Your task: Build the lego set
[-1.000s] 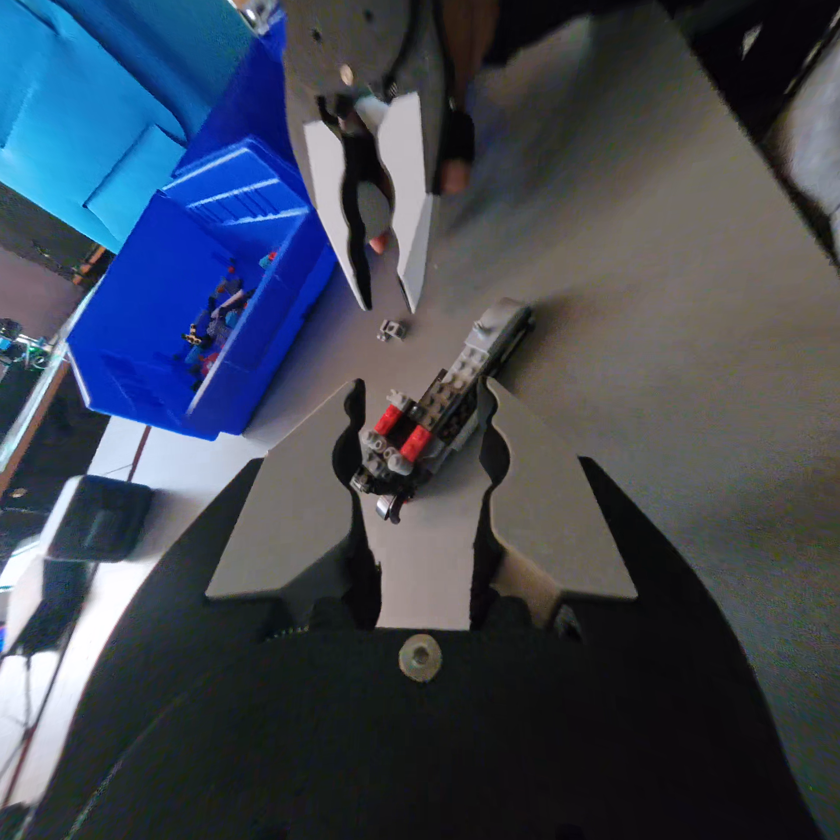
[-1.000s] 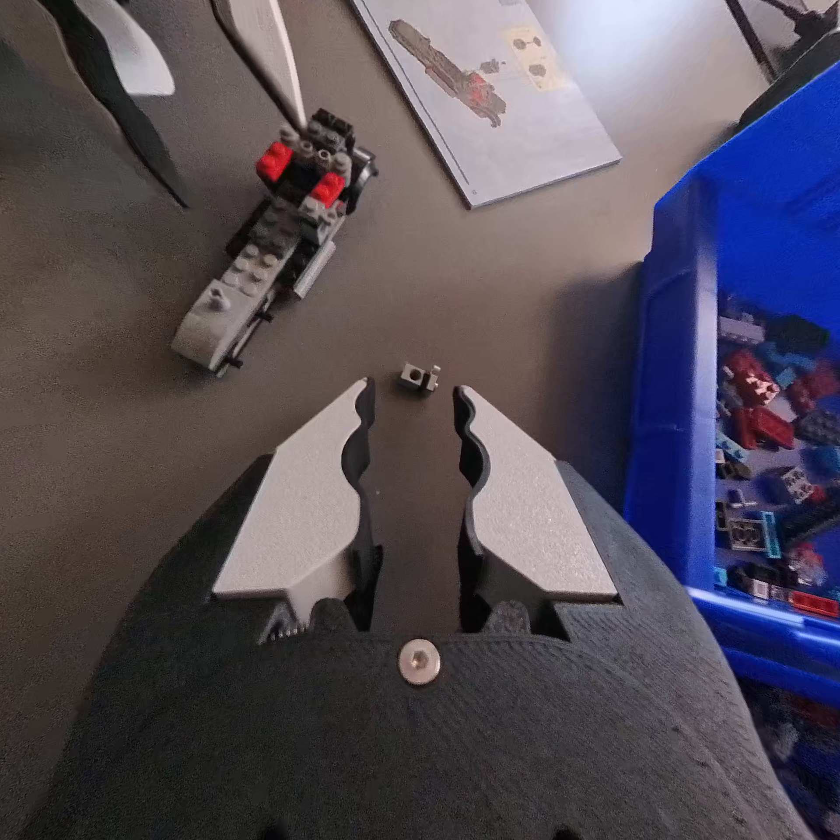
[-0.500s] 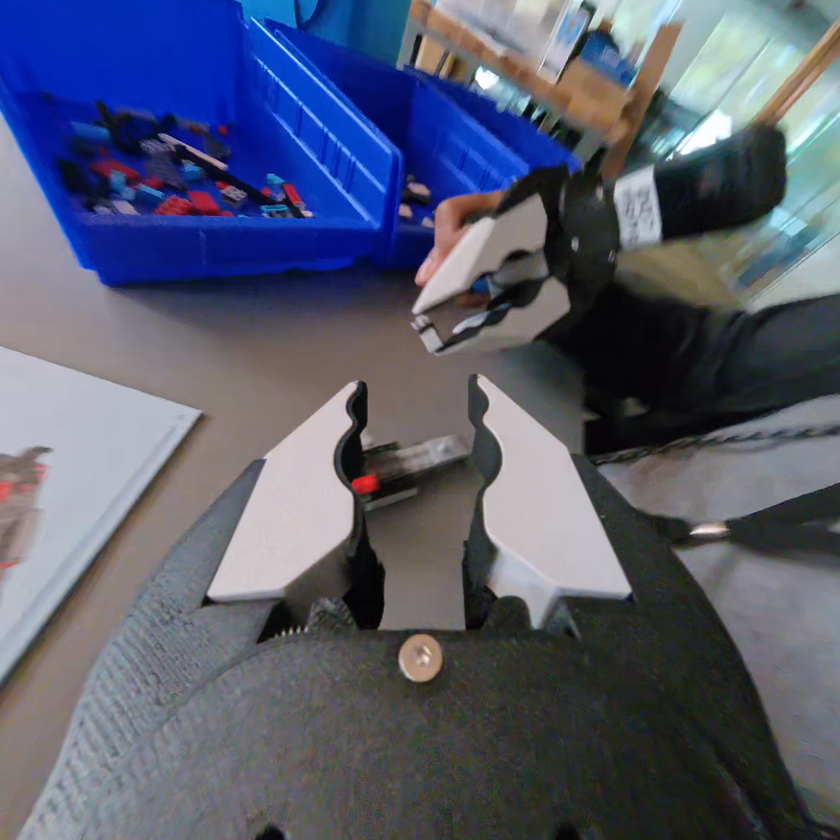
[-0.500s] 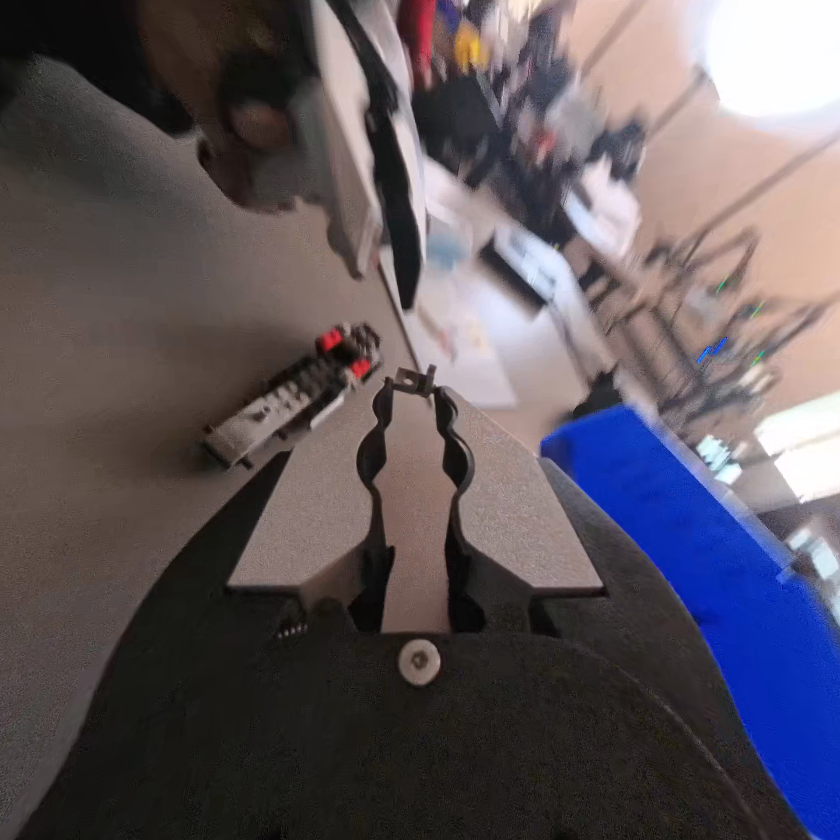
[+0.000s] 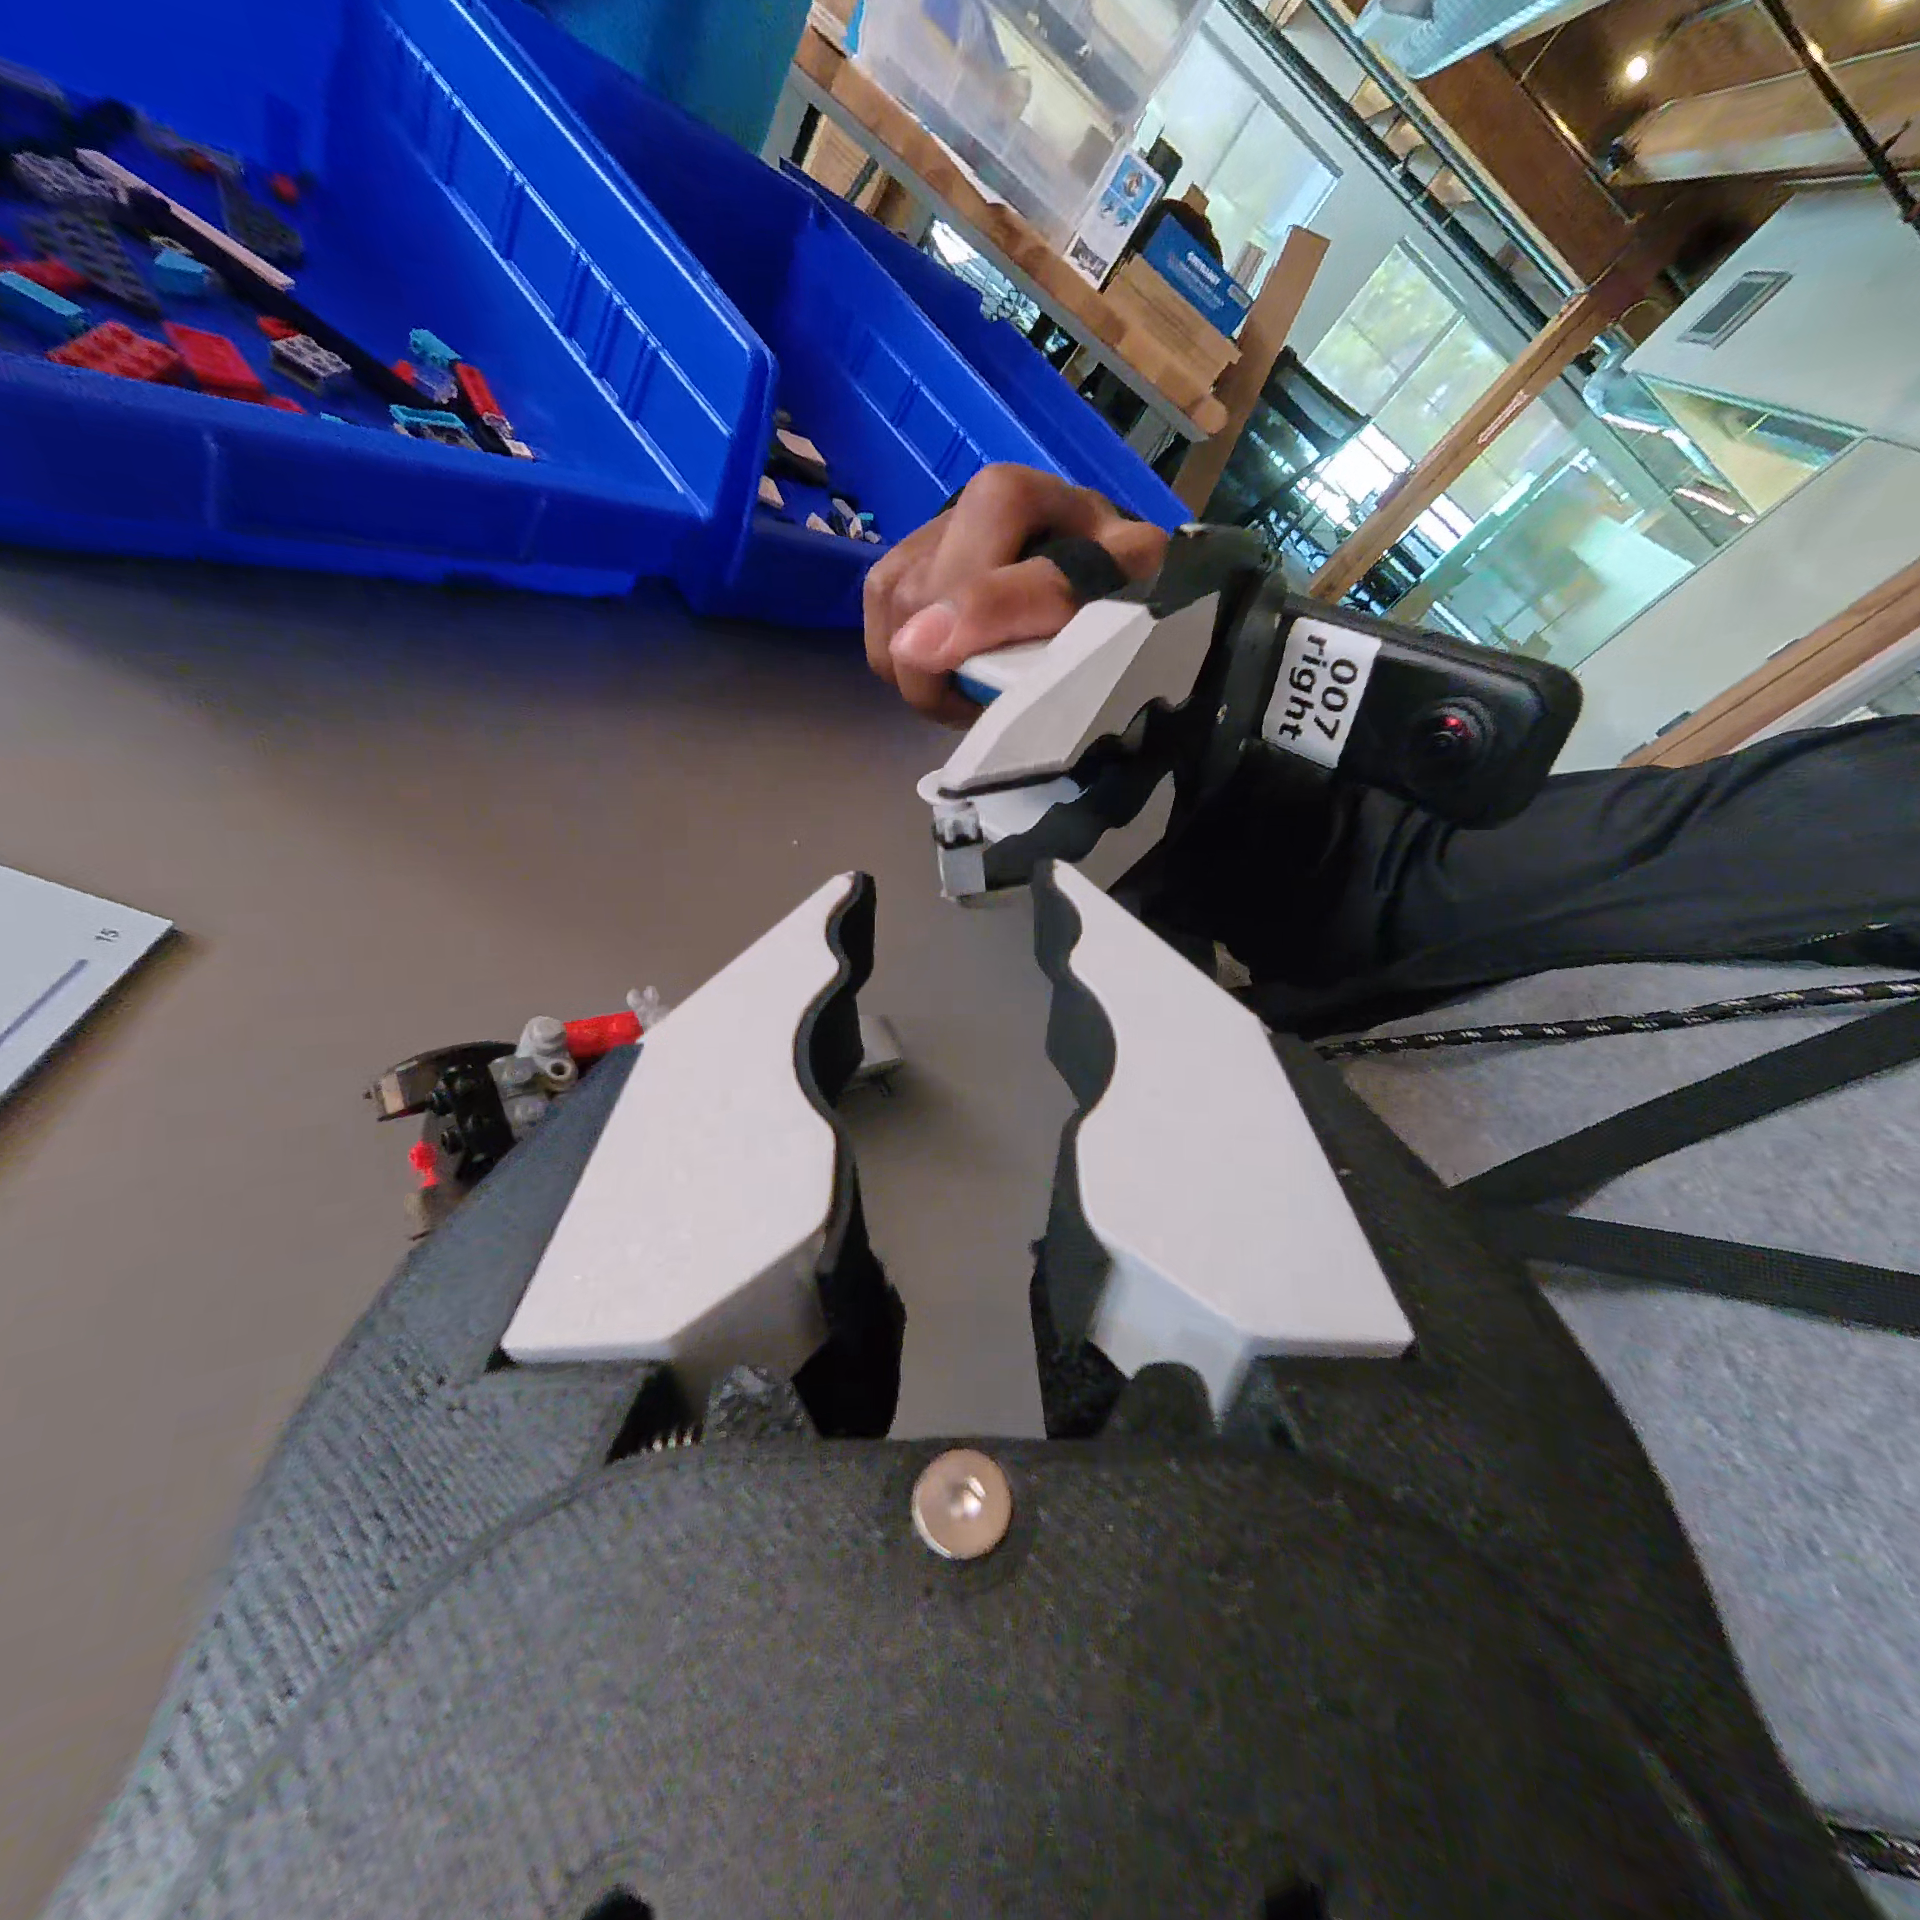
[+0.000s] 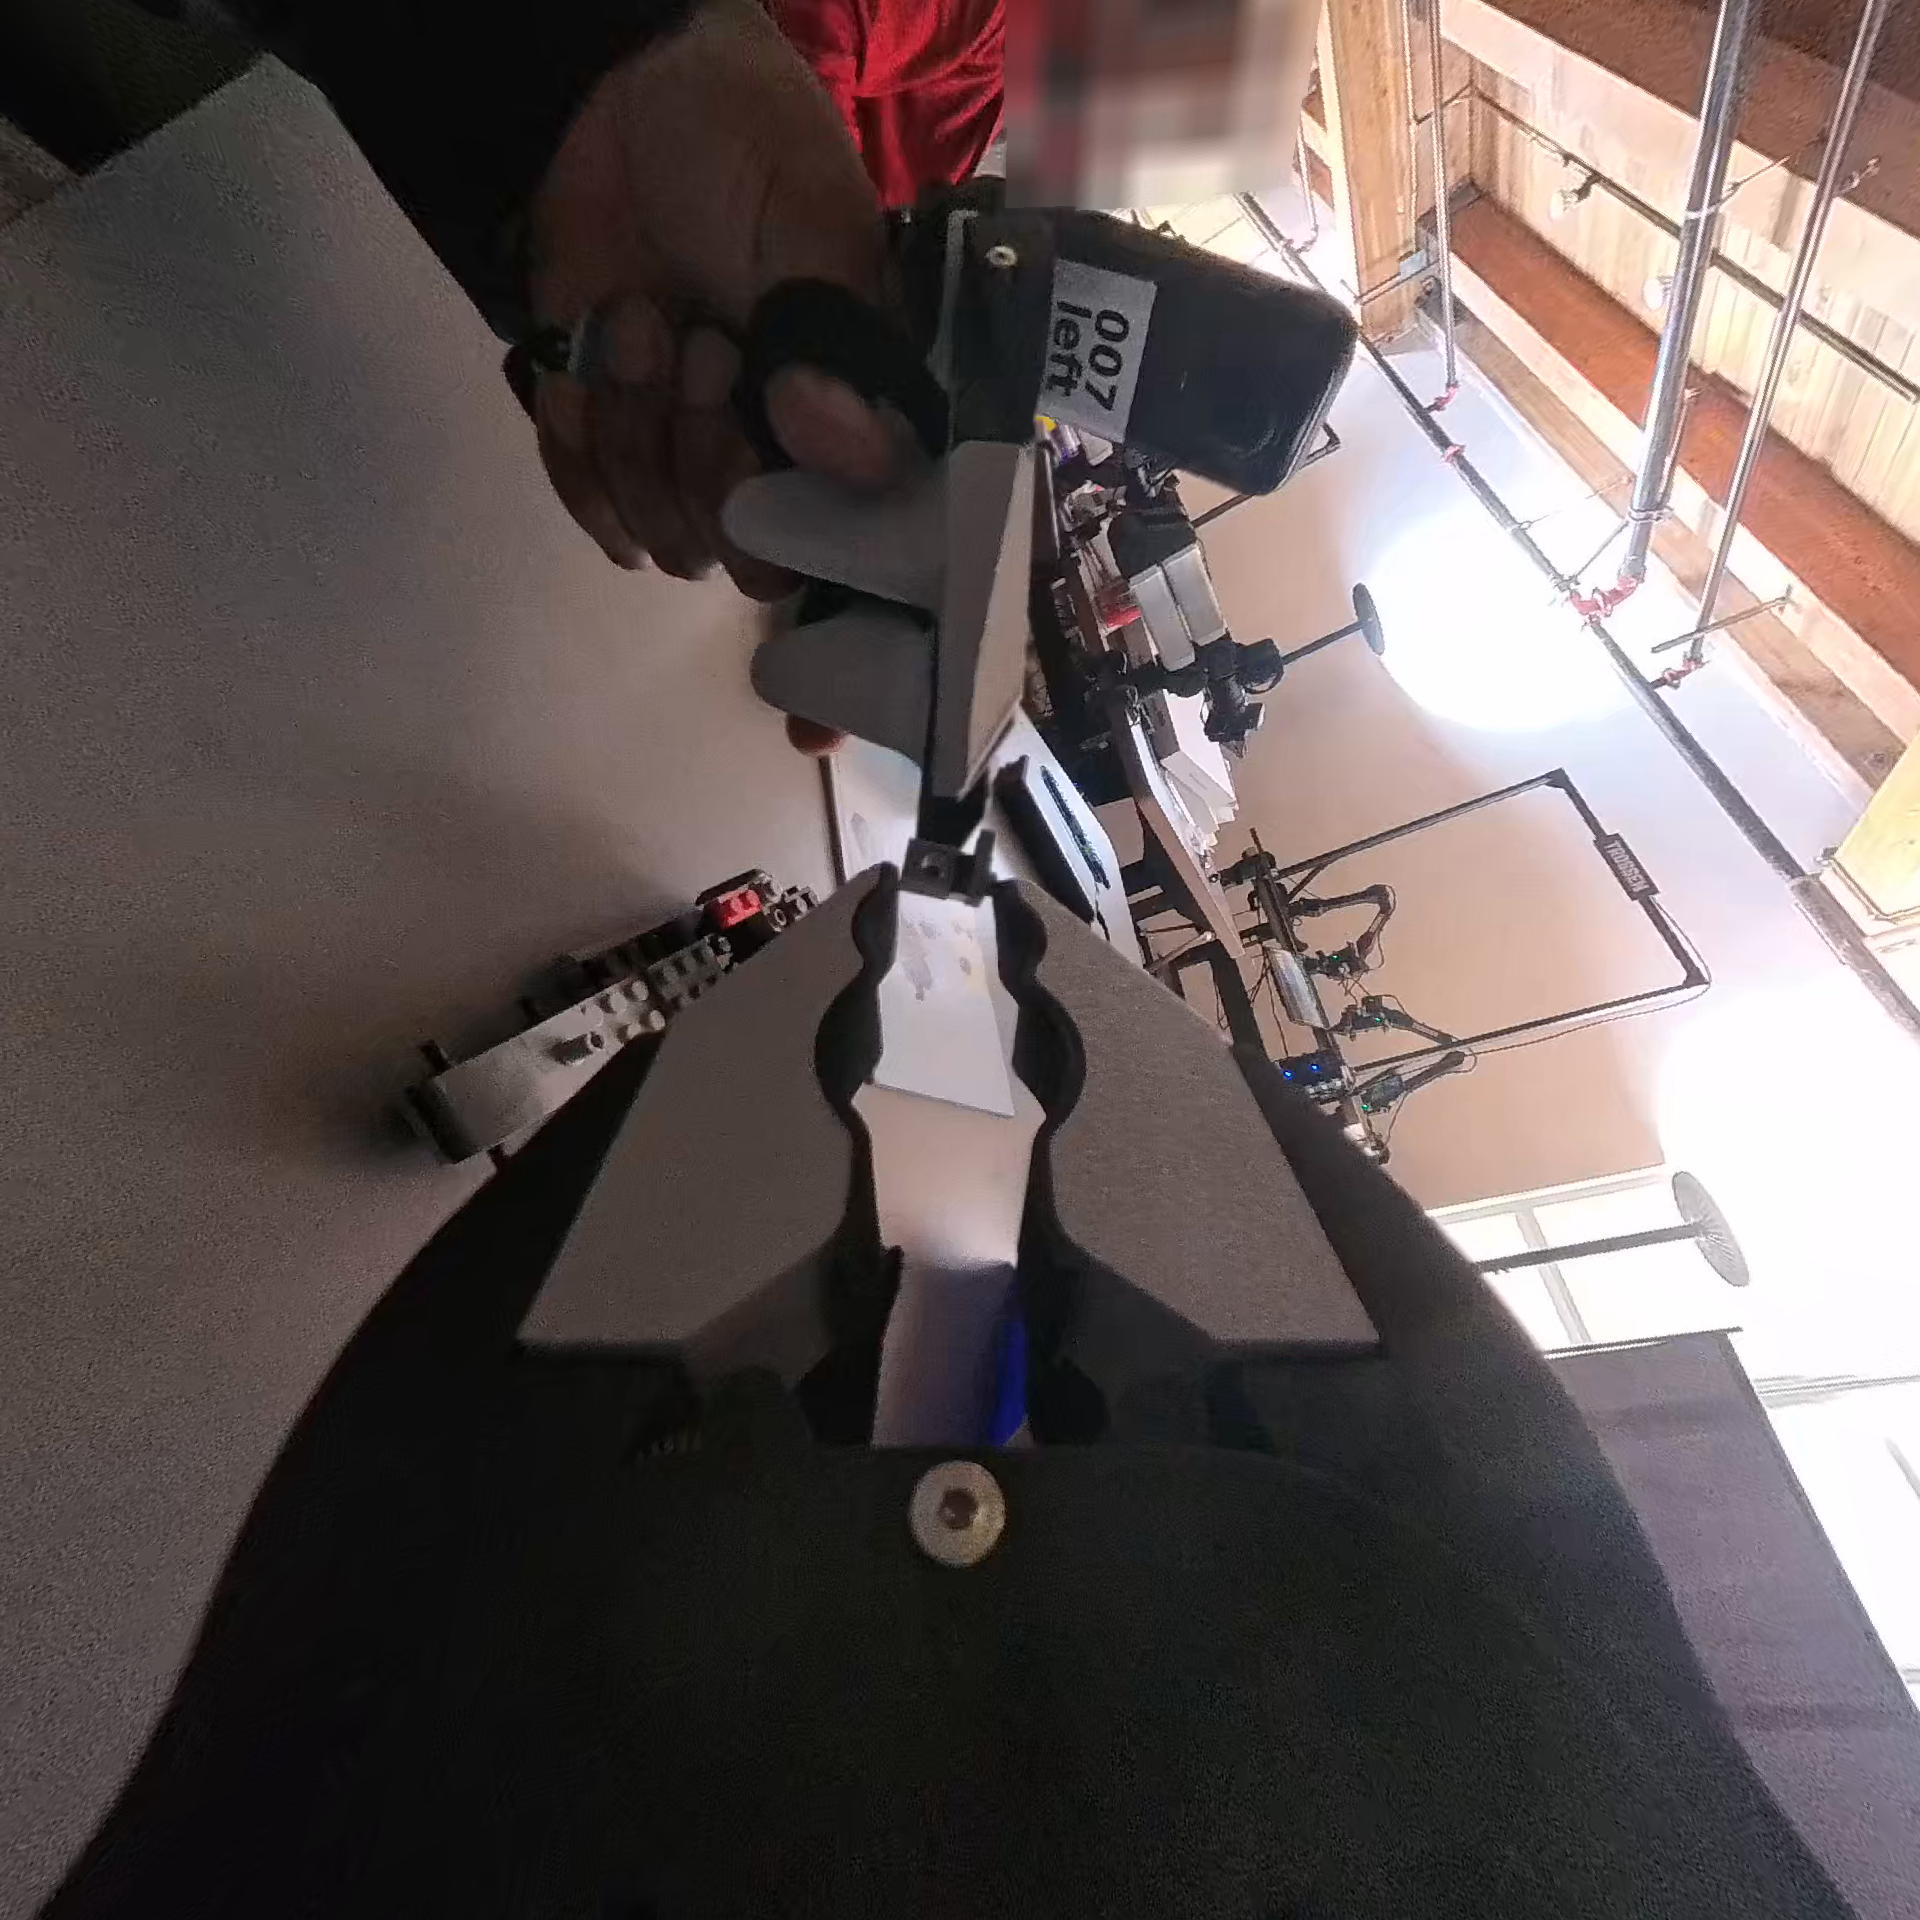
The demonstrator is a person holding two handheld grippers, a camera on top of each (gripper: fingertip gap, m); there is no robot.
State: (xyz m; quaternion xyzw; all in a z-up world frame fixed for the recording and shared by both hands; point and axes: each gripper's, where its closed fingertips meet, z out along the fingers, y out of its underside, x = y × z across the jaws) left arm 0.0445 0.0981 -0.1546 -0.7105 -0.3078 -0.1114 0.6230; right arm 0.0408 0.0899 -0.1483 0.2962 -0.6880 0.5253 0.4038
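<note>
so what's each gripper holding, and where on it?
Right gripper pinches the small grey brick by its sides at the fingertips. Left gripper is open, holding nothing.

Right gripper point(image 6: 940, 902) pinching small grey brick point(image 6: 943, 865)

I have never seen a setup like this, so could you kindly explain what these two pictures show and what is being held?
There is no robot here: a person holds a two-finger gripper in each hand, and each gripper carries a camera looking along its own fingers.

The left wrist view shows the left gripper, open and empty, with the right gripper beyond it. The right wrist view shows the right gripper pinching a small grey lego piece at its tips.

On the grey table lie a half-built lego model, an instruction sheet and blue bins of loose bricks.
</note>
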